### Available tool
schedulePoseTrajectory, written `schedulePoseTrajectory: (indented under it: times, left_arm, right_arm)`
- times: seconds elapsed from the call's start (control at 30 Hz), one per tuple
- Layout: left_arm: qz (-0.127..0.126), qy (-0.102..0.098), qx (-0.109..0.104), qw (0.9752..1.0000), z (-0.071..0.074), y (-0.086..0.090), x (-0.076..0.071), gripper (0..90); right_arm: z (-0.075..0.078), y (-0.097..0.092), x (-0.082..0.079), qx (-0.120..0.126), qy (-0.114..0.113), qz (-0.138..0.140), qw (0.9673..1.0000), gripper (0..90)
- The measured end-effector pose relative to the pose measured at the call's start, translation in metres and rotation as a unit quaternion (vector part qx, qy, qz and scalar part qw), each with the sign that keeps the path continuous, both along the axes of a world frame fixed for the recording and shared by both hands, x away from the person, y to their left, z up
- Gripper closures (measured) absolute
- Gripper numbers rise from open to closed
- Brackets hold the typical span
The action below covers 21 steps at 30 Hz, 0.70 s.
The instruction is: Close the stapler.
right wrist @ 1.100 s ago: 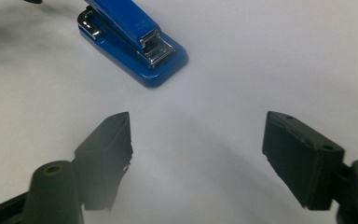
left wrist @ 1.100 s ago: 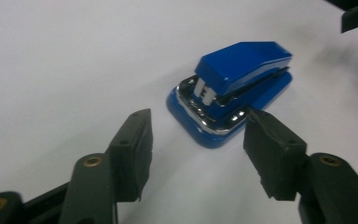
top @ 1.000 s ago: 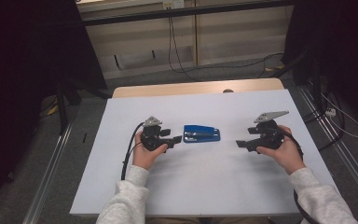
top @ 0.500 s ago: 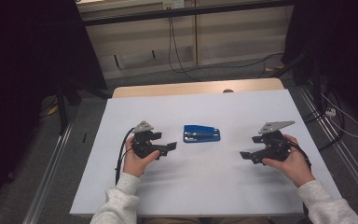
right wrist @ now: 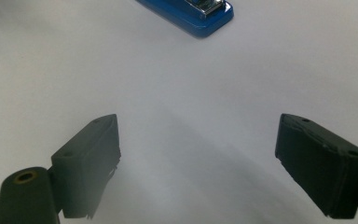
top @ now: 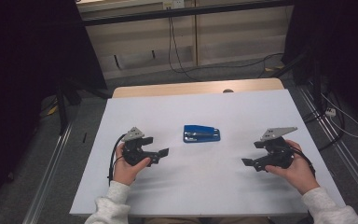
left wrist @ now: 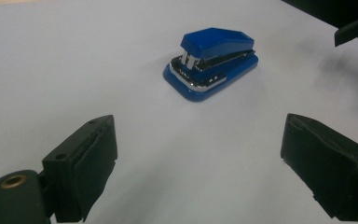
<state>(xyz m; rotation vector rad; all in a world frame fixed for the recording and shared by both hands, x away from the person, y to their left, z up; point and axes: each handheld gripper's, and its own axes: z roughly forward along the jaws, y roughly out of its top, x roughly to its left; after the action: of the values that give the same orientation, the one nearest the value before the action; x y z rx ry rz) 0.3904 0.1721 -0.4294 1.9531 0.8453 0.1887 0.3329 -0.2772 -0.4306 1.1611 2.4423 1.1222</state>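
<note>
A small blue plastic stapler (top: 201, 133) lies on the white desk (top: 205, 186) between the left gripper (top: 156, 155) and right gripper (top: 252, 154), both with jaws apart, apparently empty.

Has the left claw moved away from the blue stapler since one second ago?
Yes. In the high view the left claw has drawn back toward the person and leftward, away from the blue stapler, which lies in the same spot on the table.
</note>
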Motion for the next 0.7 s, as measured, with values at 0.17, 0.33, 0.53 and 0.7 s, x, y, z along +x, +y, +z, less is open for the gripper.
schedulePoseTrajectory:
  times: [0.17,0.33,0.53,0.7]
  left_arm:
    - [0.003,-0.002,-0.001,1.0000,0.000,0.009,-0.006,10.2]
    - [0.008,-0.004,0.000,1.0000,0.001,0.018,-0.011,9.6]
    - [0.017,-0.005,-0.002,0.9998,0.000,0.033,-0.017,9.1]
    - [0.025,-0.004,0.003,0.9997,-0.001,0.043,-0.024,9.1]
  right_arm:
    - [0.000,-0.001,-0.006,0.002,-0.002,-0.003,1.0000,12.5]
    - [-0.003,0.001,-0.013,-0.006,0.003,0.002,1.0000,12.2]
    - [-0.002,0.001,-0.020,-0.005,0.004,0.005,1.0000,11.7]
    - [-0.002,-0.001,-0.024,-0.004,0.002,0.006,1.0000,11.6]
